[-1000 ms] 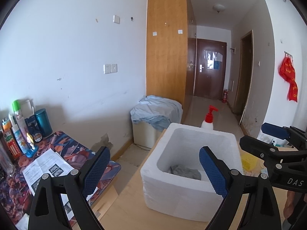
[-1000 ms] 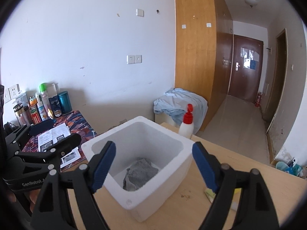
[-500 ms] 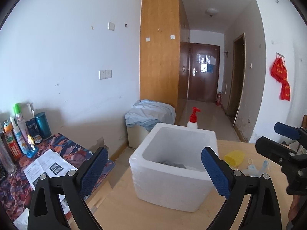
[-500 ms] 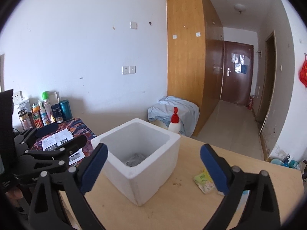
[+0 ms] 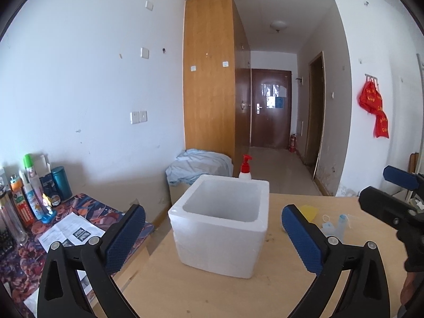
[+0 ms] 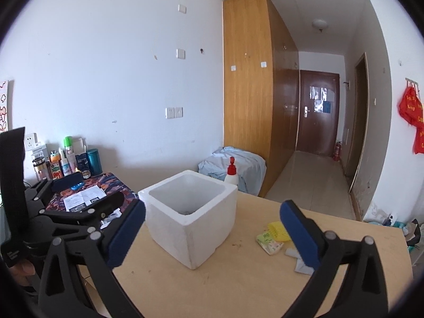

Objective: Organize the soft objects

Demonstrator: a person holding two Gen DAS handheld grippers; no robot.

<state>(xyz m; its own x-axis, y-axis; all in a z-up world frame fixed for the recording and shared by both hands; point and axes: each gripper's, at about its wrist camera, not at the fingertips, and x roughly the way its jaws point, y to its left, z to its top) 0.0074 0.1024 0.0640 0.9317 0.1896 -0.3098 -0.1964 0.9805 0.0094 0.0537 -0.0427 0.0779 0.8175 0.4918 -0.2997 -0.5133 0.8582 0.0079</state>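
Left wrist view: left hand-held gripper (image 5: 212,235) empty, blue pads spread wide and opening further, nothing between them but the view of the white square foam box (image 5: 220,225) dead ahead on the pale wooden surface (image 5: 212,291). Box interior mostly hidden behind its near wall, so contents cannot be told here. To the right of the box, past the right pad: a yellow soft piece (image 5: 308,211) and small pale-blue and white items (image 5: 334,224) lying loose on the surface, nearer the right hand-held gripper (image 5: 389,196), which juts in from the right edge. Surface's left edge close beside the box; patterned cloth-covered side table (image 5: 79,212) with bottles beyond it.

Right wrist view: right hand-held gripper (image 6: 212,235) likewise empty, jaws opening to a wide spread. Foam box ahead and slightly left, a dark scrap just visible at its bottom. Loose soft things lying ahead and to the right, by the right pad: yellow textured sponge-like piece (image 6: 278,232), green-printed flat packet (image 6: 269,242) touching it, grey-blue crumpled cloth (image 6: 300,263) partly behind the pad. No clear long axis on any; packet lies roughly diagonal. Probably a short swing right and down for the right hand, then leftward to the box. Open bare surface in front of the box and between box and pile; red-capped white pump bottle (image 6: 231,172) behind the box, clear of that path.
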